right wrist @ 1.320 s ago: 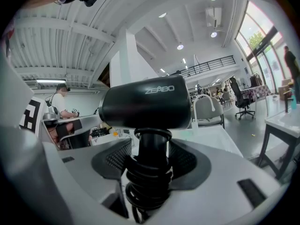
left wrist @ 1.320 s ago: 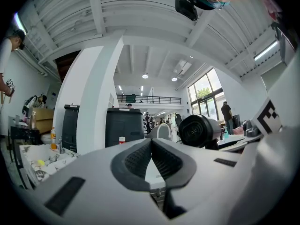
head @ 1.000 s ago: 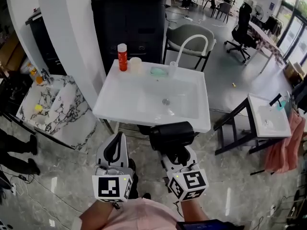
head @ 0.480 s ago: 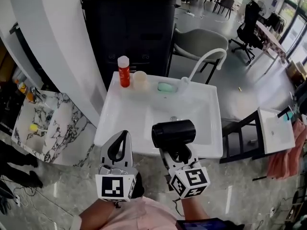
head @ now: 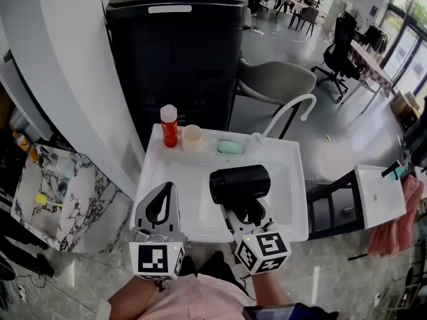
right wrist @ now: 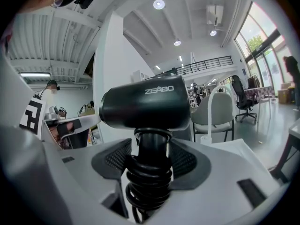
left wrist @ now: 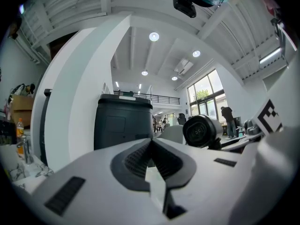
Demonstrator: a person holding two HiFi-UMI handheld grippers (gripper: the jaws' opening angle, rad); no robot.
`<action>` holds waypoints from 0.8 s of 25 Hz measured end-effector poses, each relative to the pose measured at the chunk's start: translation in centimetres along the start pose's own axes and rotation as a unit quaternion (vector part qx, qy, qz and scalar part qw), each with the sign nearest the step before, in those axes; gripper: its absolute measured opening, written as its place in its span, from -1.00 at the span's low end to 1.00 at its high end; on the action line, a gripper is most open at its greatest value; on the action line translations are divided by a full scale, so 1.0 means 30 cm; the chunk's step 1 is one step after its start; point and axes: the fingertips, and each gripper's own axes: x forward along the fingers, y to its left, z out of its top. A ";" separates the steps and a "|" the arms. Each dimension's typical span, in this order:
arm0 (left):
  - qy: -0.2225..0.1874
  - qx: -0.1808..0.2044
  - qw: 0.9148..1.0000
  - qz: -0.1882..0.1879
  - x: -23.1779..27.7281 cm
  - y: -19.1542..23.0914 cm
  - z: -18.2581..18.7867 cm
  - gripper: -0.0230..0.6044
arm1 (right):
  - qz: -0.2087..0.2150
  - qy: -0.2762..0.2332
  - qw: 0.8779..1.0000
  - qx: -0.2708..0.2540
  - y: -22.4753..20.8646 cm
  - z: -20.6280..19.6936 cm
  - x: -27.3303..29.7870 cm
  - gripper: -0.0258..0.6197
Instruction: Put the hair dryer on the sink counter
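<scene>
A black hair dryer (head: pixel 240 184) hangs over the basin of the white sink counter (head: pixel 149 176), barrel lying crosswise. My right gripper (head: pixel 245 212) is shut on its handle, just below the barrel. In the right gripper view the hair dryer (right wrist: pixel 145 108) fills the centre, its handle and coiled cord pinched by my right gripper (right wrist: pixel 151 146). My left gripper (head: pixel 161 193) hovers over the sink's front left part, shut and holding nothing. In the left gripper view the jaws of my left gripper (left wrist: pixel 151 142) meet, and the hair dryer (left wrist: pixel 201 131) shows to the right.
At the back of the sink stand a red bottle (head: pixel 169 125), a beige cup (head: pixel 192 137), a green soap (head: pixel 229 147) and a curved white faucet (head: pixel 288 111). A black cabinet (head: pixel 175 45) and a grey chair (head: pixel 277 79) are behind. A marble table (head: pixel 47 192) lies left, a small sink stand (head: pixel 380 195) right.
I have moved up to the sink. The hair dryer, held in my right gripper, went from before the sink's front edge to over the basin. My left gripper came forward alongside.
</scene>
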 end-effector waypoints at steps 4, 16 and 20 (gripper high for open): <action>0.005 -0.001 1.000 0.007 0.054 0.012 -0.018 -0.90 | 0.006 0.005 1.000 -0.003 -0.039 0.006 0.050 -0.14; 0.047 -0.005 0.998 0.043 0.241 0.028 -0.122 -0.90 | 0.032 0.078 0.996 0.003 -0.202 -0.125 0.256 -0.14; 0.073 -0.010 0.996 0.050 0.287 0.048 -0.192 -0.90 | 0.042 0.115 0.992 0.011 -0.223 -0.220 0.323 -0.14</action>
